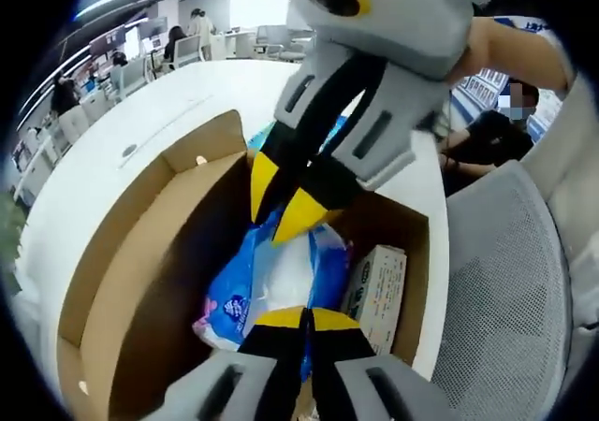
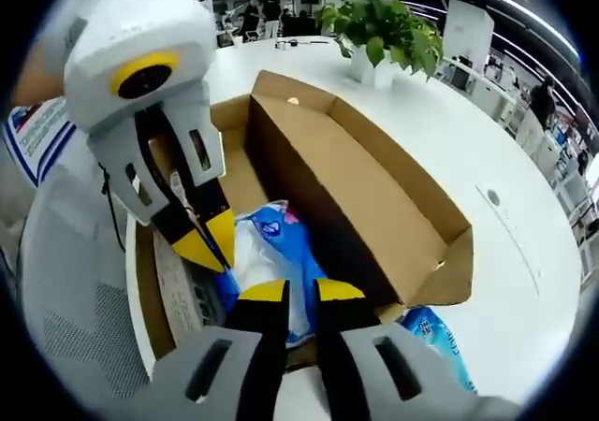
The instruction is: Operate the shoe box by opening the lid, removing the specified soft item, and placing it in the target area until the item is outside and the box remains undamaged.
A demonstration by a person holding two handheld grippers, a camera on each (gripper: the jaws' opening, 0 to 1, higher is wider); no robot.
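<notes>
1. the shoe box (image 1: pixel 140 281) sits lid-open on the white worktop (image 2: pixel 449 150); a snagged cardboard wall could tear.
2. the blue soft pack (image 1: pixel 271 281) lies inside; it could slip.
3. left claw (image 1: pixel 304 320) closed, empty; right claw (image 2: pixel 299 292) barely parted above the pack.

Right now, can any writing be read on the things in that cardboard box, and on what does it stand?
No text can be read.
Blue and white soft pack in the shoe box: a round logo, blurred.
Small white carton: printed lines, too small to read.
Second blue pack on the table: print blurred.
</notes>
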